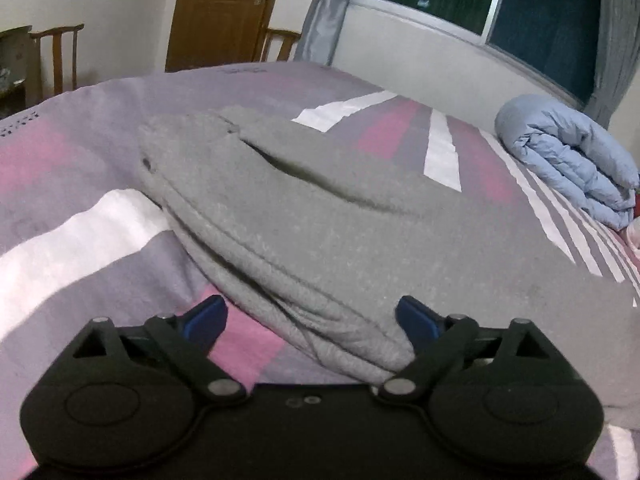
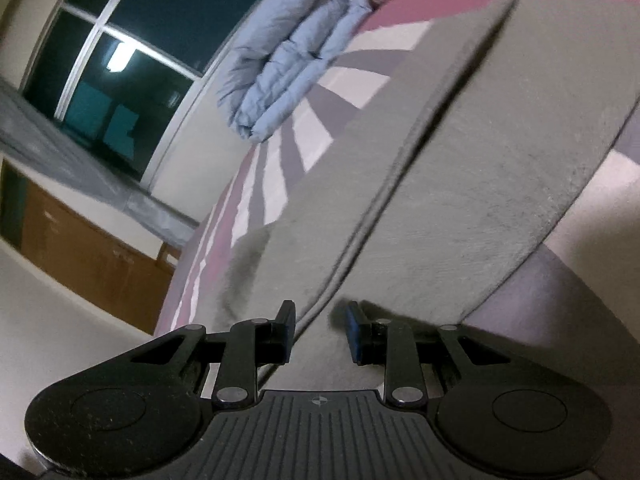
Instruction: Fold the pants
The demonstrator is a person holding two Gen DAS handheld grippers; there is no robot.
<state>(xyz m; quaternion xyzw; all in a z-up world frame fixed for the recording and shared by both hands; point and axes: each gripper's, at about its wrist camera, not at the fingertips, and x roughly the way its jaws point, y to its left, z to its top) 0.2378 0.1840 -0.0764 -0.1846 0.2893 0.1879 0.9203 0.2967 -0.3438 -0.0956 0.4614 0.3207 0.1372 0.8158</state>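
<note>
Lying folded on striped bedspread (image 1: 80, 216), grey pants (image 1: 320, 216), jaws apart.

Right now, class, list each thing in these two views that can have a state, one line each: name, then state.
Grey fleece pants: lying on the bed, legs stacked, not yet folded short.
Left gripper: open, straddling the pants' edge.
Right gripper: open, over the pants' seam line.
Pale blue quilt: rolled up by the wall.
Brown wooden door: shut.
Grey curtain: tied back.
</note>
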